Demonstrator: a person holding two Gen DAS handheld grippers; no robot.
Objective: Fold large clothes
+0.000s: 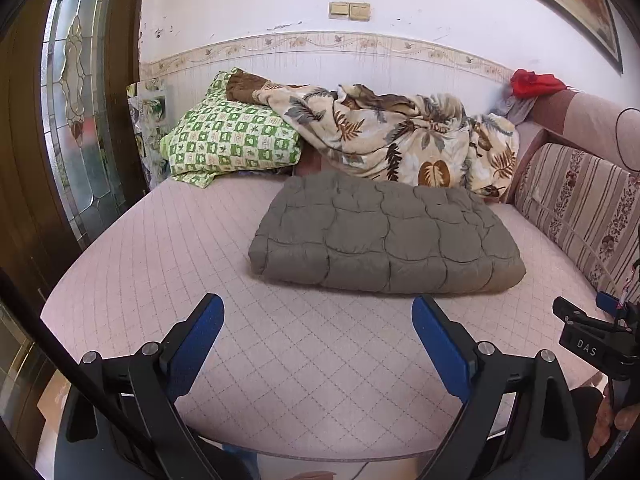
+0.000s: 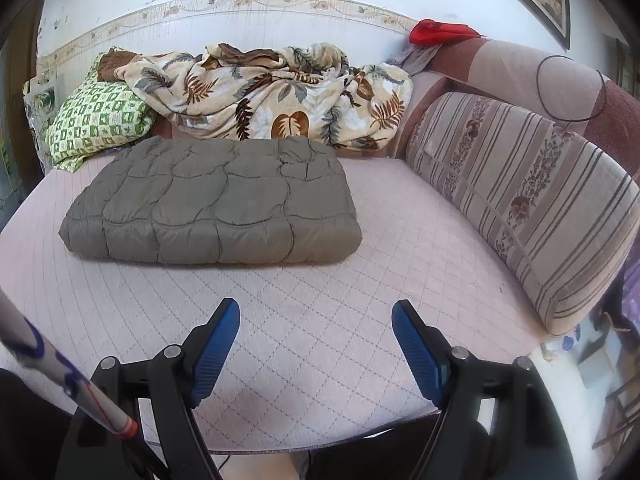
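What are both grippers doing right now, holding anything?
Left gripper: open, holding nothing, above the pink mattress short of the folded grey quilt.
Right gripper: open, holding nothing, also short of the quilt.

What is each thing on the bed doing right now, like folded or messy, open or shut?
Grey quilt: folded, flat on the bed.
Leaf blanket: crumpled, unfolded.
Green checked pillow: leaning at the wall.
Red cloth: bunched on the sofa back.
Left gripper: open, empty.
Right gripper: open, empty.
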